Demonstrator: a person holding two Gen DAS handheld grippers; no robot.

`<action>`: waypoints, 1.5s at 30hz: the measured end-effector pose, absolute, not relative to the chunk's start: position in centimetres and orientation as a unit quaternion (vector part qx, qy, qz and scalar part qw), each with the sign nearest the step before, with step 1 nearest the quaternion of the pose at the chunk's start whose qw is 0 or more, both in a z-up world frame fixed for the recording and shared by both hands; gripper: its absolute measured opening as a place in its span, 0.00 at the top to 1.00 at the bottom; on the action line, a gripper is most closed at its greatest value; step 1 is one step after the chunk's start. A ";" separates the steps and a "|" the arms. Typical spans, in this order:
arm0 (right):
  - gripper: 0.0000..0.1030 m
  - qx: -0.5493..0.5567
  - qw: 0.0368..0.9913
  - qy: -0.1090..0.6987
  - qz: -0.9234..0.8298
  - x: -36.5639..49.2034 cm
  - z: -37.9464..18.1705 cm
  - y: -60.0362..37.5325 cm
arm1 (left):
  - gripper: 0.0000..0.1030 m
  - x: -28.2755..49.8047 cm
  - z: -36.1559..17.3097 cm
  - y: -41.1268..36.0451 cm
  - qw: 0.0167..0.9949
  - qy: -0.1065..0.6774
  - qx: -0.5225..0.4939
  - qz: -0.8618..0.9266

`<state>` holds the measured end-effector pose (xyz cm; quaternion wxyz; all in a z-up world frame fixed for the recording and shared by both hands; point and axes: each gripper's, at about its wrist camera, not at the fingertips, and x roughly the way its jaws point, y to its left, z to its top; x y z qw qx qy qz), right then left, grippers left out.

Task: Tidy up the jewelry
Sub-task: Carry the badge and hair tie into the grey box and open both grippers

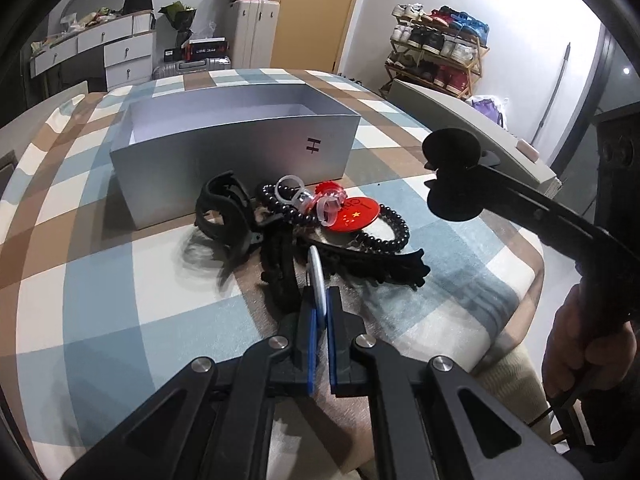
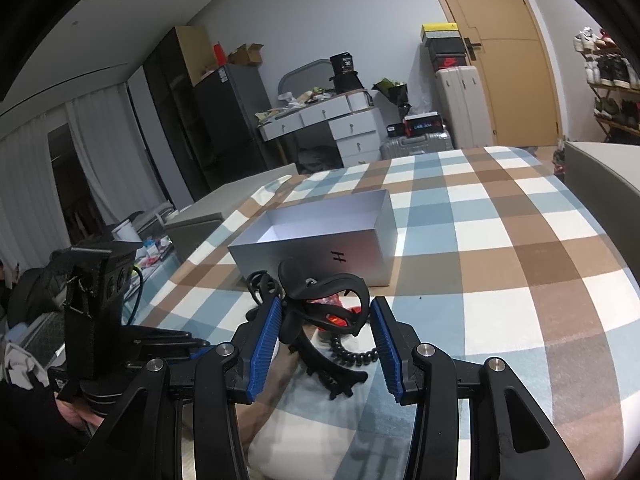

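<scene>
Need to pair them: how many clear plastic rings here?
2. One clear ring lies by the black beads; the second ring touches the red badge. More may hide underneath.

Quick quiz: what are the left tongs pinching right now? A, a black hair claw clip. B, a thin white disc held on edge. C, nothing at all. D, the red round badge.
B: in the left wrist view the left tongs are shut on a thin white disc standing on edge, while the red badge lies in the pile.

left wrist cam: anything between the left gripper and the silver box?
Yes. In the left wrist view the left gripper, shut on a thin white disc, faces the jewelry pile, which lies right before the silver box.
</scene>
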<state>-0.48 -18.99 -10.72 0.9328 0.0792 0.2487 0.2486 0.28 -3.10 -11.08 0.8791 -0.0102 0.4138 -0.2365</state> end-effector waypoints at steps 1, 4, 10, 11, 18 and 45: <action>0.56 0.079 0.933 0.248 0.248 -0.5 -10.7 -19.0 | 1.00 0.3 -11.0 -3.2 0.880 0.414 -0.009 -0.232; 0.56 0.079 0.934 0.246 0.248 -0.6 -10.5 -19.1 | 1.00 0.0 -10.6 -3.1 0.887 0.404 -0.004 -0.224; 0.56 0.082 0.933 0.238 0.257 -0.6 -9.7 -19.3 | 1.00 -0.4 -8.3 -1.8 0.901 0.375 -0.010 -0.217; 0.56 0.085 0.932 0.234 0.262 -0.5 -9.4 -19.3 | 1.00 -0.4 -7.8 -1.5 0.904 0.369 -0.013 -0.217; 0.56 0.090 0.925 0.216 0.299 2.0 -6.7 -18.5 | 1.00 2.1 -4.7 -0.1 0.923 0.332 -0.012 -0.192; 0.56 0.061 0.871 0.363 0.326 17.5 -8.3 -12.9 | 1.00 12.6 -7.3 1.5 0.891 0.406 -0.043 -0.197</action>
